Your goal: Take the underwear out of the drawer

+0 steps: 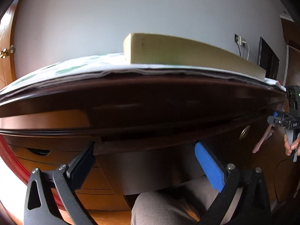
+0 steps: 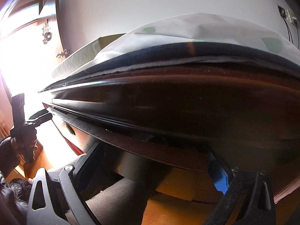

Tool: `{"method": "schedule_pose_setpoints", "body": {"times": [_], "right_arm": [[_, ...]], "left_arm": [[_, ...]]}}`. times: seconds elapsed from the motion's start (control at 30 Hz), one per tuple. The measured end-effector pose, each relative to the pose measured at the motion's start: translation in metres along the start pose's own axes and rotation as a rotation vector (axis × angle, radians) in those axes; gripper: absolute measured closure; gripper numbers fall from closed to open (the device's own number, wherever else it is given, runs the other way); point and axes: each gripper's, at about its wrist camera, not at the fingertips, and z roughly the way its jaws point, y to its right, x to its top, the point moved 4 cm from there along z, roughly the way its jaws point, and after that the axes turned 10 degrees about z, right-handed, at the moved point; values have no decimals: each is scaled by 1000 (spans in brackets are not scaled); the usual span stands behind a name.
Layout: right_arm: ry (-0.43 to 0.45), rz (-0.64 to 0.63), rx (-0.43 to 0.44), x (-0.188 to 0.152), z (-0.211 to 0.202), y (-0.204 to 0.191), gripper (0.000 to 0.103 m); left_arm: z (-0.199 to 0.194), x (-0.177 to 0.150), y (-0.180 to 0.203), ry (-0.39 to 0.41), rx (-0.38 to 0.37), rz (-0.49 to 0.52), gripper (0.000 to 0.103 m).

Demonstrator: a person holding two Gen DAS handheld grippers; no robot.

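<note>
A dark wooden dresser (image 1: 150,101) fills both views, and its drawer front carries a round brass ring handle (image 1: 244,133). My left gripper (image 1: 145,145) is open just below the drawer's lower edge, with nothing between its black and blue pads. My right gripper (image 2: 154,151) is also open and empty, close under the same dark edge. In the left wrist view the right gripper (image 1: 279,121) is at the far right, held by a hand (image 1: 290,146). A pink strip of cloth (image 1: 262,140) hangs beside its tip; I cannot tell what holds it. The drawer's inside is hidden.
A white cloth with green patches (image 1: 78,67) covers the dresser top, and a pale foam block (image 1: 178,50) lies on it. A knee in grey trousers (image 1: 168,202) is below the grippers. Lighter wooden drawers (image 1: 56,157) stand at the lower left. A wall socket with cables (image 1: 241,41) is at the right.
</note>
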Motion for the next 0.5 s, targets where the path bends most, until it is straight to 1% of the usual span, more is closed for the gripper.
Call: {"method": "schedule_pose_setpoints", "body": {"times": [0.1,0.23,0.43,0.5], "right_arm": [[1,-15,-10,1,3,1,1],[4,-15,-3,0,3,4,1],[-30,-47,-37,-2,2,-1,1],[-31,-25,-25,-1,0,0,1]], "left_arm": [[3,3,-2,-19,-31,-11,0],[4,5,0,-39,-35,-11,0],[1,9,0,-45,-38,-12,0],[-2,8,-1,-50,-40,-13,0]]}}
